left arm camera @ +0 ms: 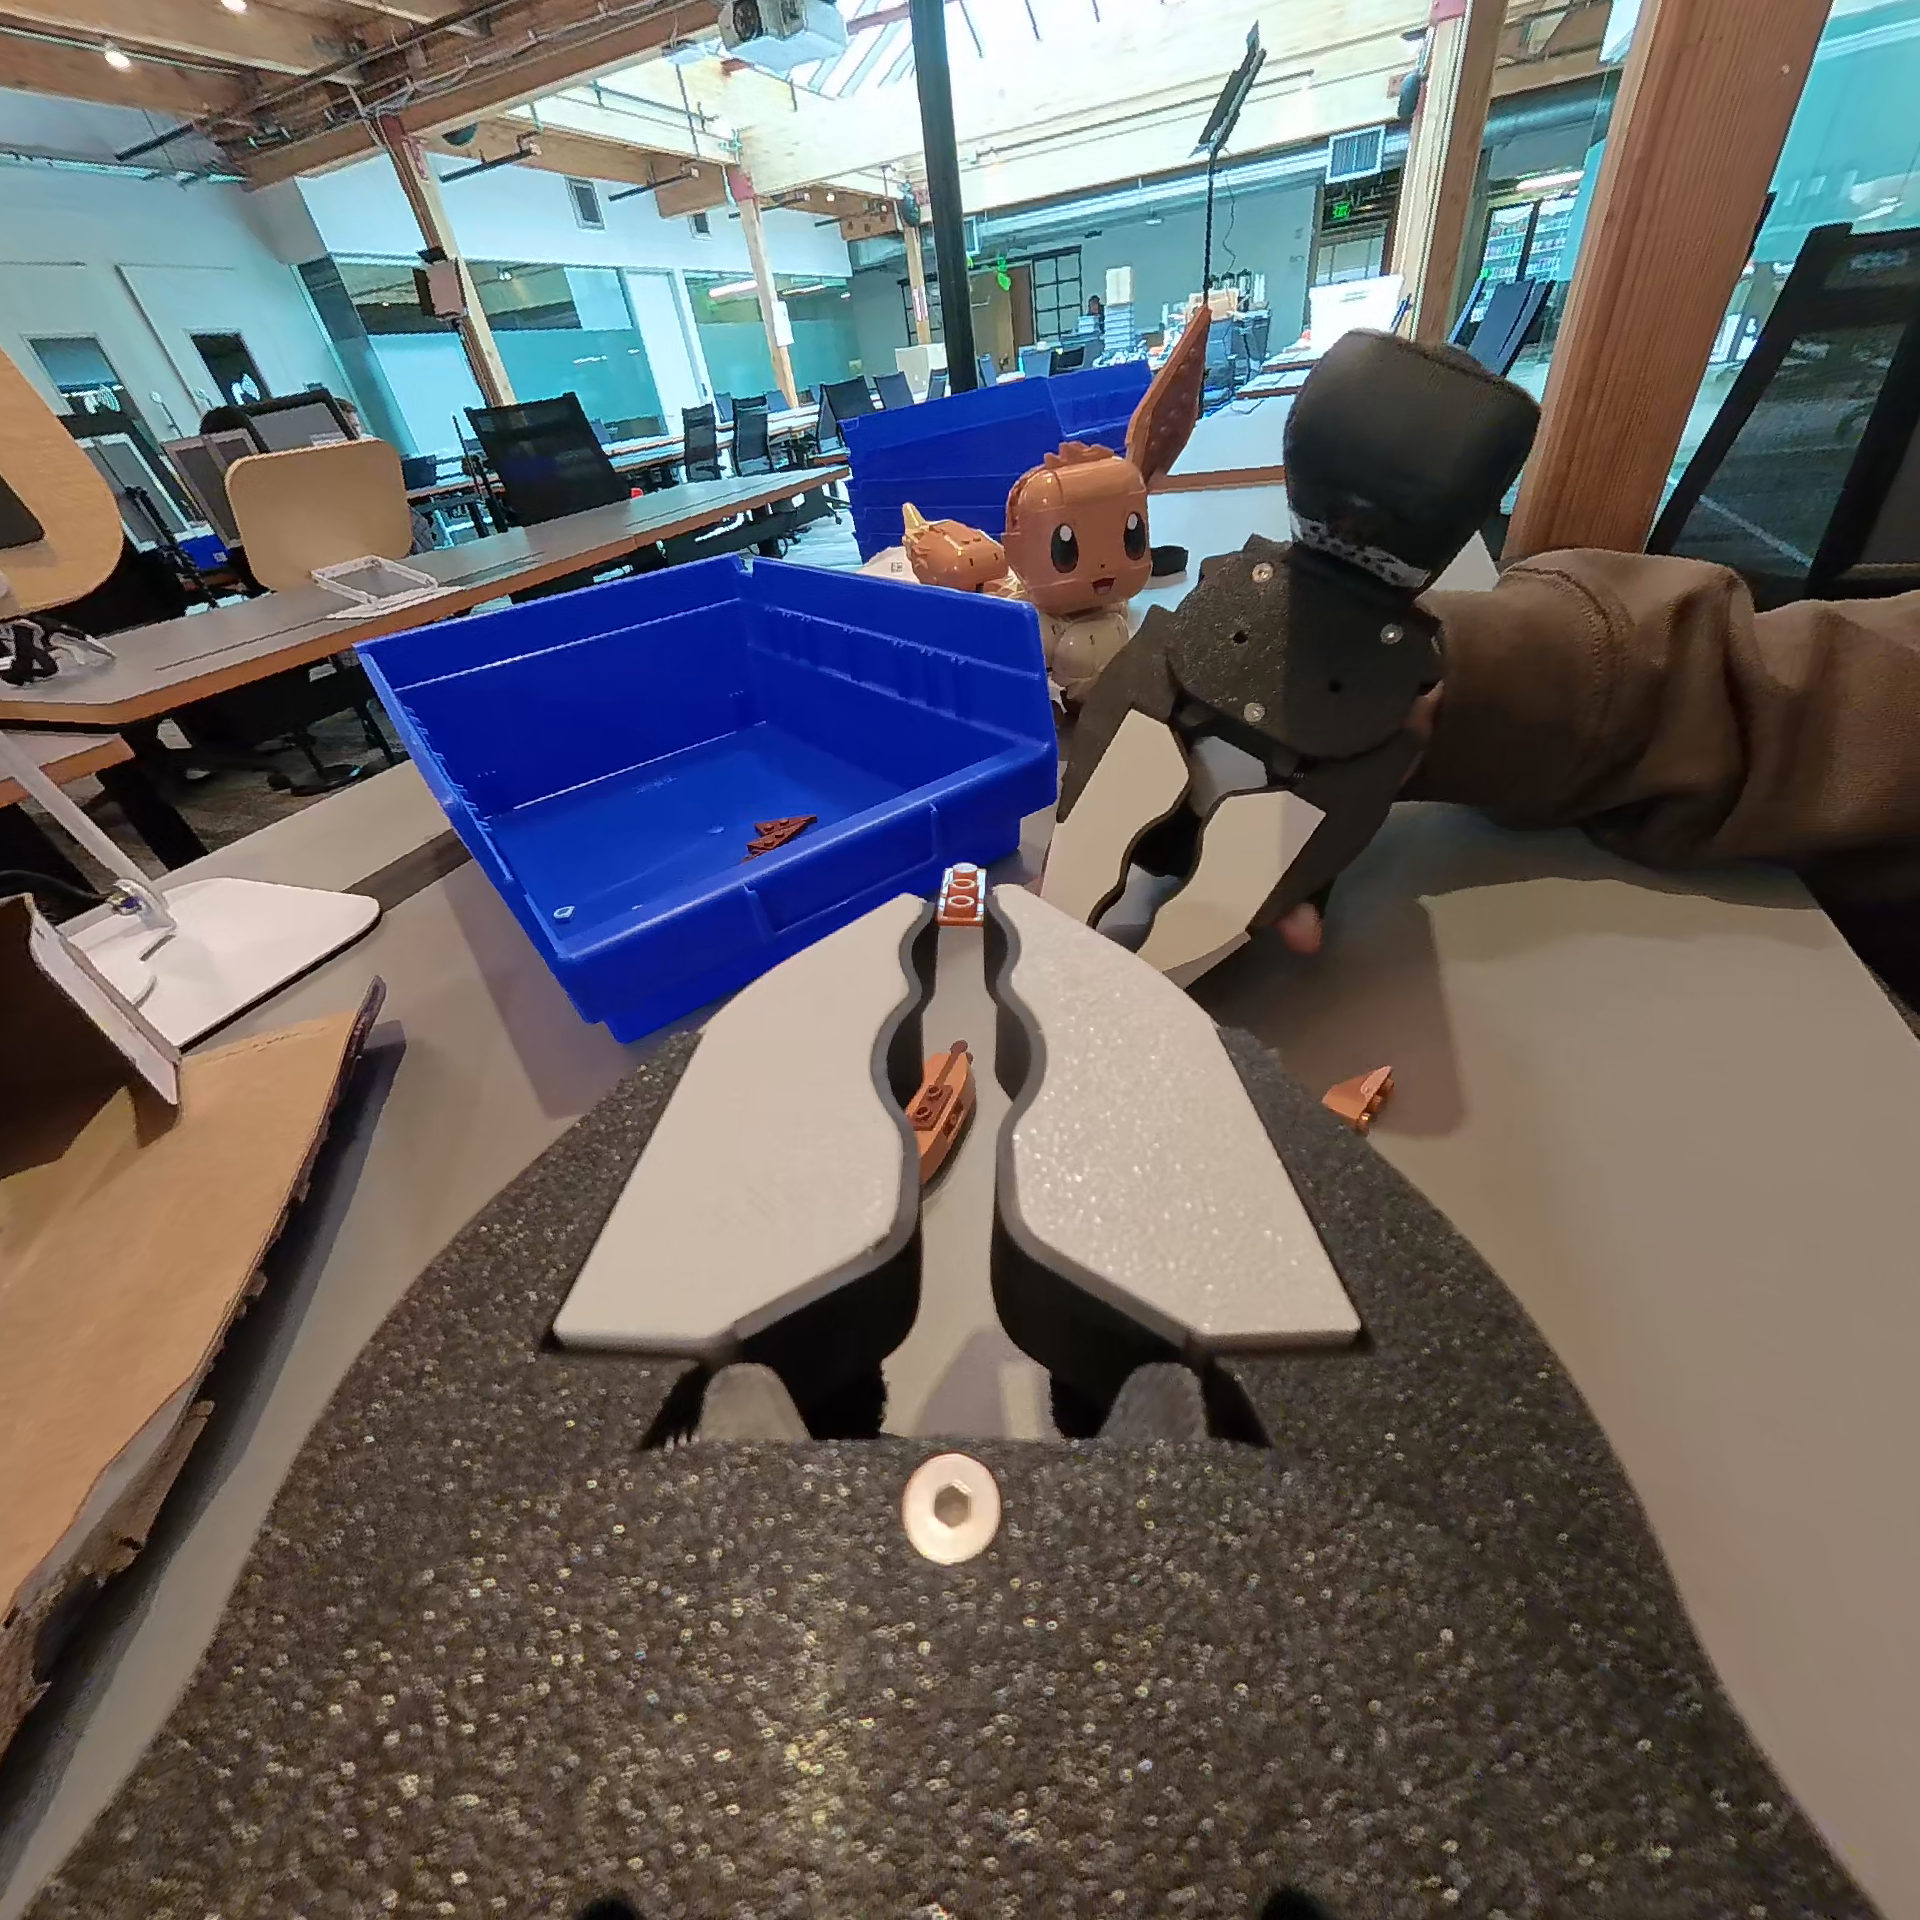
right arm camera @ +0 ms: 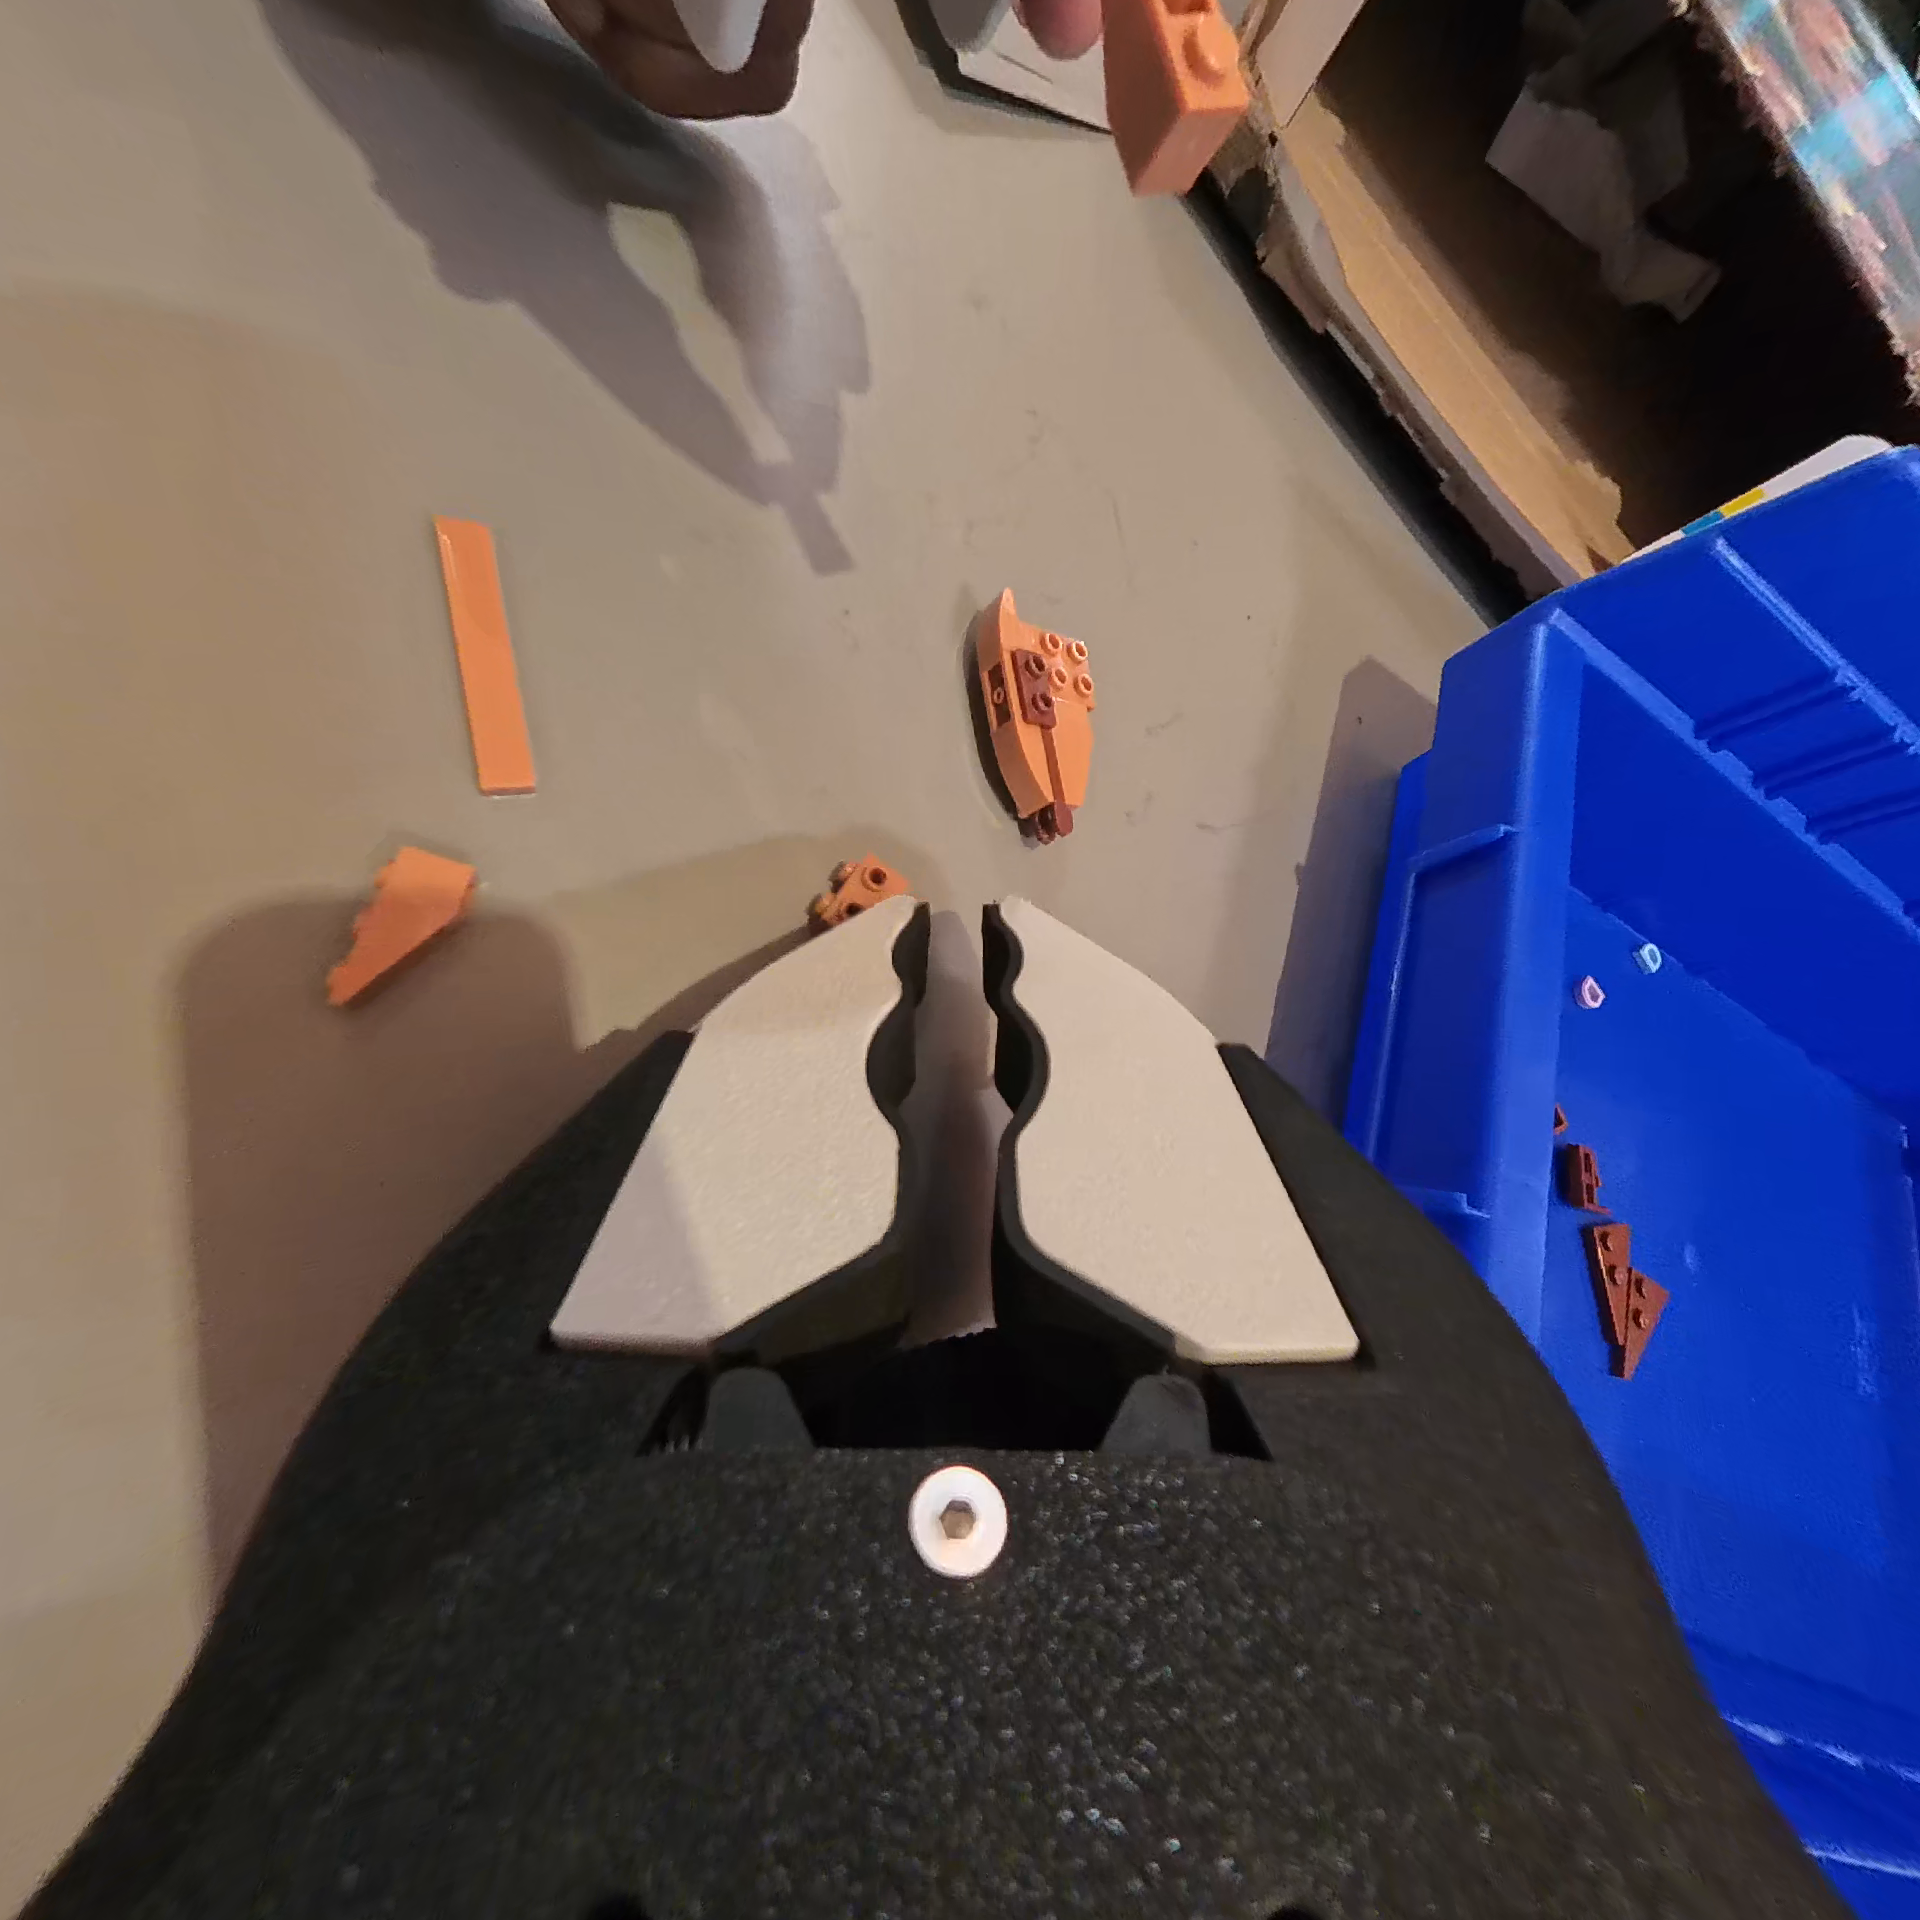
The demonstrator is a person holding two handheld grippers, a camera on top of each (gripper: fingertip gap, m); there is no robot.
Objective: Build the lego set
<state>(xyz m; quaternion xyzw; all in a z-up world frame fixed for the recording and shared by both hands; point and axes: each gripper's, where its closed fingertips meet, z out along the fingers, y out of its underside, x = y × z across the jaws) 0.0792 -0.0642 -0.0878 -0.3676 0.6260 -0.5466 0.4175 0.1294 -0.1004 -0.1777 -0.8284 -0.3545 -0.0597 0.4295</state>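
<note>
**Left gripper pinches small brick by blue bin**

The left gripper (left arm camera: 961,909) clamps a small orange studded brick (left arm camera: 962,896) between its fingertips, just before the blue bin (left arm camera: 582,727). The right gripper (right arm camera: 956,920) hangs over the grey table (right arm camera: 208,416), fingers narrowly apart on nothing, an orange brick piece (right arm camera: 857,891) beside its tip.

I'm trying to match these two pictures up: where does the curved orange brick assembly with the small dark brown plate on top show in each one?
Left wrist view: the curved orange brick assembly lies on the grey table, seen through the gap between the near gripper's grey fingers.
Right wrist view: the same assembly lies on the table beyond the fingertips, slightly right of centre.
Shared landmark: the blue plastic bin holding dark brown wedge plates.
</note>
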